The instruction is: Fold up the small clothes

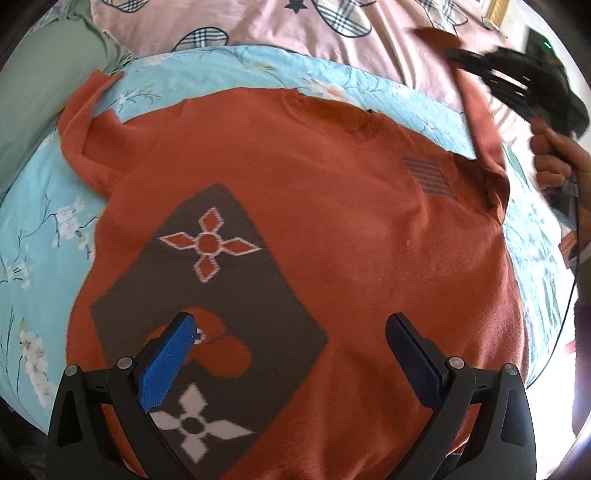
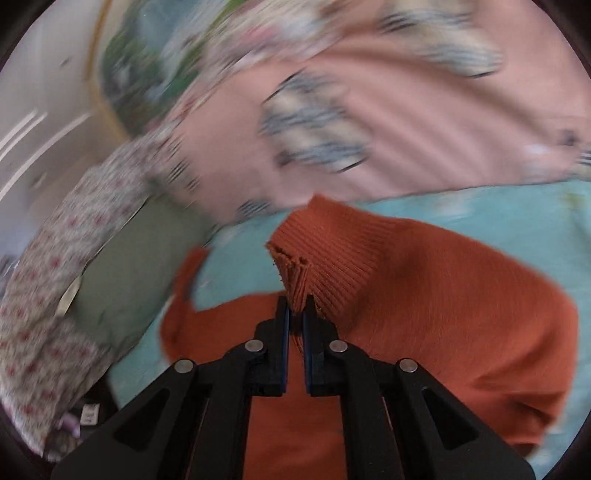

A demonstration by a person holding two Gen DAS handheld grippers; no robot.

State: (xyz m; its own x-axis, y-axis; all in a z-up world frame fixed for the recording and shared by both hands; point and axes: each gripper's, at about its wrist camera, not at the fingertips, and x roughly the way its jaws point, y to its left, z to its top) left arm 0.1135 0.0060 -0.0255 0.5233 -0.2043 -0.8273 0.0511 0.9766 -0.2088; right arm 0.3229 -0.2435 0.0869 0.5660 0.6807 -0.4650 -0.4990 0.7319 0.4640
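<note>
Orange sweater (image 1: 332, 221) under open left tongs (image 1: 291, 332), ribbed cuff (image 2: 314, 251) pinched in right tongs (image 2: 296, 314)

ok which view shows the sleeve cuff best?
Right wrist: the ribbed cuff fills the centre, pinched in the shut right hand-held gripper. Left wrist shows it only as a blurred orange strip at far right, below the gripper.

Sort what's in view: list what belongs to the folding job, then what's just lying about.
Job:
- orange sweater
- its sleeve cuff, pinched in the right hand-held gripper
- left hand-held gripper, open above the sweater

Lying about:
- blue floral sheet
- pink quilt
- green pillow
</note>
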